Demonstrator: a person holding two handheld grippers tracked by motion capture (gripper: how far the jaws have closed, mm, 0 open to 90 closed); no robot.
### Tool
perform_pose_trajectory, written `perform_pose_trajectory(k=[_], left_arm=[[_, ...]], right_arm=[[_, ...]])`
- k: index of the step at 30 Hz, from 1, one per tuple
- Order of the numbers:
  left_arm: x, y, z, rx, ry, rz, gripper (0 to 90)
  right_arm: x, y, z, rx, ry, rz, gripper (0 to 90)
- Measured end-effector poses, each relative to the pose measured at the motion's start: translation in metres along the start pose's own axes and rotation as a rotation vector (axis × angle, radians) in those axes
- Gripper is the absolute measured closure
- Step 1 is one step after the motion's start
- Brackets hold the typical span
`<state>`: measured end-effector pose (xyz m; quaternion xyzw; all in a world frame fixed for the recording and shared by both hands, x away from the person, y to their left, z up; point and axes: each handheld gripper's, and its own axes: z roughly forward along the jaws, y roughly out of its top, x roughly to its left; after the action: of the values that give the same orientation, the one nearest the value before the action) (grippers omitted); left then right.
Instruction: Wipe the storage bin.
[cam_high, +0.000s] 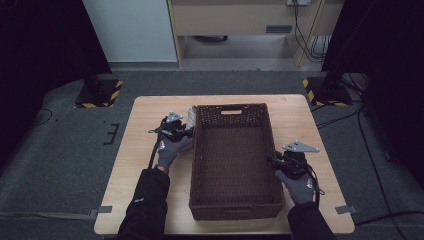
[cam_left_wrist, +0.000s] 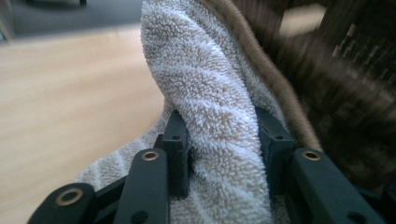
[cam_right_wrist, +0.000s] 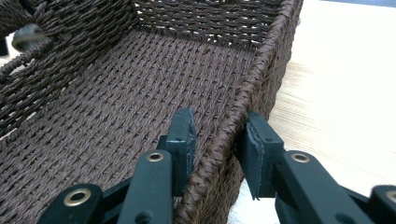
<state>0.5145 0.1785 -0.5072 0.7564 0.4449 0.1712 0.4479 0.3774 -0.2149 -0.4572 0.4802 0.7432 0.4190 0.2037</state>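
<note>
A dark brown wicker basket (cam_high: 232, 106) stands on the wooden table (cam_high: 145, 120), with nothing inside it. A beige striped towel (cam_high: 191, 116) hangs bunched against the outside of the basket's left wall, near the far corner. My left gripper (cam_high: 182, 125) is shut on that towel (cam_left_wrist: 205, 84), whose fold rises between the jaws of the left gripper (cam_left_wrist: 222, 121), with the basket's weave (cam_left_wrist: 345, 70) just to the right. My right gripper (cam_high: 274, 161) straddles the basket's right wall; the right gripper (cam_right_wrist: 217, 121) has one pad inside and one outside, shut on the rim (cam_right_wrist: 261, 65).
The basket takes up the middle of the table, with a handle slot (cam_high: 231, 112) in its far wall. Bare wood (cam_high: 315, 130) lies to the right of it. Black stands with yellow-striped bases (cam_high: 100, 92) rise from the grey floor beyond the table's corners.
</note>
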Motion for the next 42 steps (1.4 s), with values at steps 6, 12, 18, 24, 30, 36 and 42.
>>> perform_pose_trajectory(k=[6, 12, 18, 24, 30, 36, 42], left_arm=[[0.001, -0.003, -0.005, 0.012, -0.002, -0.021, 61.1], [0.004, 0.010, -0.043, -0.079, -0.021, -0.027, 61.0], [0.000, 0.021, -0.076, -0.155, -0.063, -0.017, 61.1], [-0.014, 0.015, -0.073, -0.147, -0.086, 0.022, 61.1], [-0.011, -0.007, -0.051, -0.038, -0.070, 0.029, 61.3], [-0.013, -0.028, -0.030, 0.041, -0.070, 0.023, 61.1], [-0.010, -0.020, -0.047, -0.016, -0.080, -0.023, 60.6]], right_arm=[[0.001, 0.000, 0.000, 0.001, -0.007, -0.004, 67.8], [0.005, 0.002, 0.000, 0.013, -0.052, -0.007, 71.2], [0.008, 0.006, 0.006, 0.014, -0.076, 0.008, 71.4], [0.006, 0.005, 0.006, 0.002, -0.056, 0.013, 70.5], [0.005, 0.005, 0.006, 0.001, -0.055, 0.010, 70.2], [0.005, 0.005, 0.006, 0.000, -0.053, 0.013, 70.0], [0.005, 0.005, 0.006, 0.001, -0.051, 0.008, 69.6]])
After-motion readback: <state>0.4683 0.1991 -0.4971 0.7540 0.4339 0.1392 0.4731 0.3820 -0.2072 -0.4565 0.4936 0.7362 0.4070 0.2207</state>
